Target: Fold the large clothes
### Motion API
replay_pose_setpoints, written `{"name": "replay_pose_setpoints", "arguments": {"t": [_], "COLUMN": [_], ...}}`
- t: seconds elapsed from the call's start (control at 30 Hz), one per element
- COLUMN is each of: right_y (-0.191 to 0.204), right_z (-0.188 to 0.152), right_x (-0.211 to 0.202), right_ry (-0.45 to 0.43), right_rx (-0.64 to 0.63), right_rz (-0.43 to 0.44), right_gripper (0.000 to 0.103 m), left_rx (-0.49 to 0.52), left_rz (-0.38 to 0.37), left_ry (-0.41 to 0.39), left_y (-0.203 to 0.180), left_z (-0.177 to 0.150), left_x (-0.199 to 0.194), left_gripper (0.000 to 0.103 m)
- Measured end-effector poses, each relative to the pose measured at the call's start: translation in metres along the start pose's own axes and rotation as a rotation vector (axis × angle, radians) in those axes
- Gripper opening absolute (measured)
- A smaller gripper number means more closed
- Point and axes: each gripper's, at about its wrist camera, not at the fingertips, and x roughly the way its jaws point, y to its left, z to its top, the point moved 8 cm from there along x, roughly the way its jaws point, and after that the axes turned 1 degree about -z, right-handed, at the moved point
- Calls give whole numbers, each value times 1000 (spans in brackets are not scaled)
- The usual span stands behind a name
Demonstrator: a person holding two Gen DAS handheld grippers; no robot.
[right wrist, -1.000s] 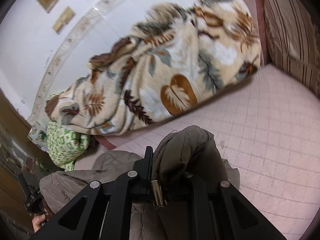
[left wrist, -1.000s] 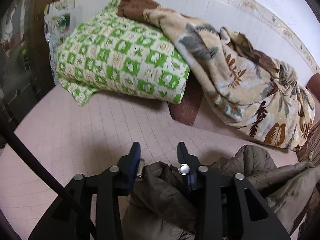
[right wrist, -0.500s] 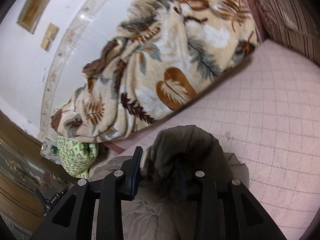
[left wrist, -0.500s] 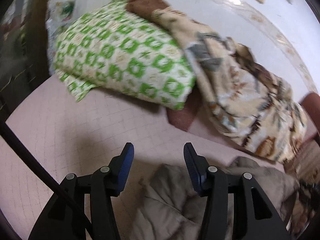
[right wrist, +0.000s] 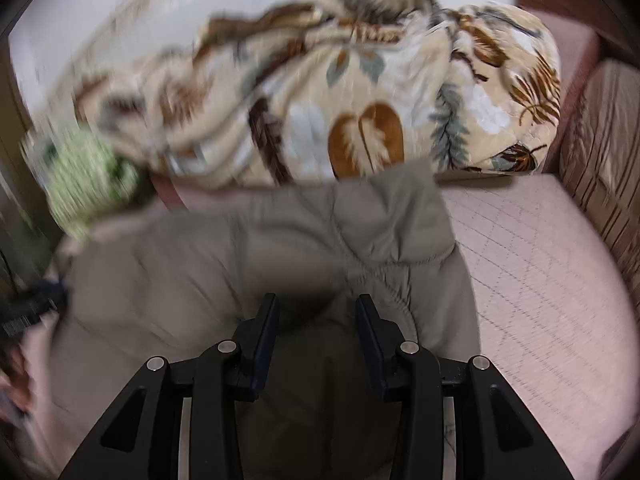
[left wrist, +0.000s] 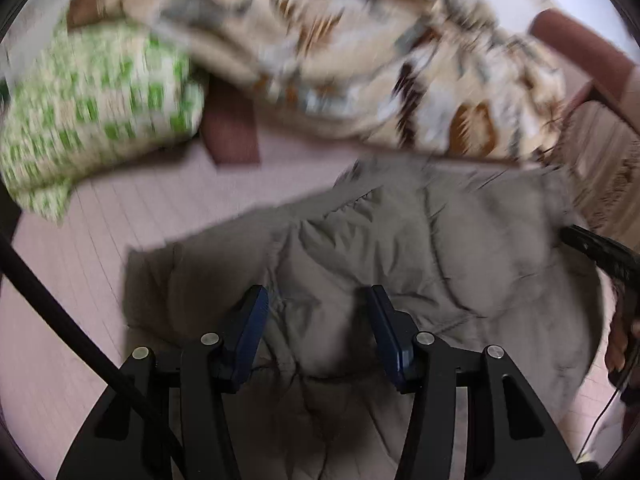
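Note:
A padded olive-grey jacket [left wrist: 420, 248] lies spread on the pink quilted bed [left wrist: 80, 280]. My left gripper [left wrist: 316, 296] hovers over its near part, open, with the fabric below the fingers and not pinched. In the right wrist view the same jacket [right wrist: 280, 248] fills the middle. My right gripper [right wrist: 317, 302] stands above a puffed fold, its jaws opening and its pads off the cloth. The right gripper [left wrist: 600, 252] also shows at the right edge of the left wrist view, with a hand [left wrist: 618, 344] below it. Both views are blurred.
A beige leaf-patterned blanket [right wrist: 380, 92] is heaped along the white wall behind the jacket. A folded green-checked quilt [left wrist: 92, 112] lies at the back left. A brown striped cushion [right wrist: 600, 152] bounds the bed on the right. A black cable [left wrist: 60, 320] crosses the left wrist view.
Both grippers have let go of the jacket and opened. The jacket now lies flatter on the bed. Both views have swung and rolled, the left one to the right across the jacket.

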Motion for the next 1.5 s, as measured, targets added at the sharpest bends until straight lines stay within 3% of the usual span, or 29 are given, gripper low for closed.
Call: {"name": "replay_pose_setpoints", "arguments": {"t": [0.1, 0.23, 0.33, 0.43, 0.53, 0.77, 0.87, 1.0, 1.13, 1.33, 1.5], "right_y": [-9, -22, -26, -23, -14, 8, 37, 72, 99, 104, 108], "right_z": [-13, -18, -18, -11, -8, -54, -77, -89, -89, -115, -116], "right_x": [31, 54, 55, 21, -32, -110, -125, -112, -94, -25, -5], "right_ry": [94, 156, 176, 111, 2, -106, -155, -175, -205, -35, -13], "right_rx": [-2, 64, 84, 86, 129, 97, 47, 31, -58, -104, -126], "right_rz": [-23, 21, 32, 24, 81, 114, 99, 121, 85, 63, 14], "right_gripper": [43, 43, 43, 43, 46, 47, 47, 47, 47, 48, 50], "left_rx": [-39, -106, -129, -151, -168, -150, -123, -142, -153, -95, -118], "left_rz": [25, -18, 2, -18, -75, -36, 34, 59, 72, 104, 93], "left_ry": [66, 120, 135, 83, 0, -127, -176, -204, -211, -142, -131], "left_y": [13, 22, 21, 21, 22, 18, 8, -3, -13, -16, -12], "left_z": [-1, 0, 0, 1, -7, -62, -94, -121, -127, -133, -133], "left_x": [33, 58, 61, 38, -2, -84, -103, -101, -77, -39, -26], "left_gripper": [52, 55, 55, 54, 54, 54, 54, 54, 54, 58, 60]}}
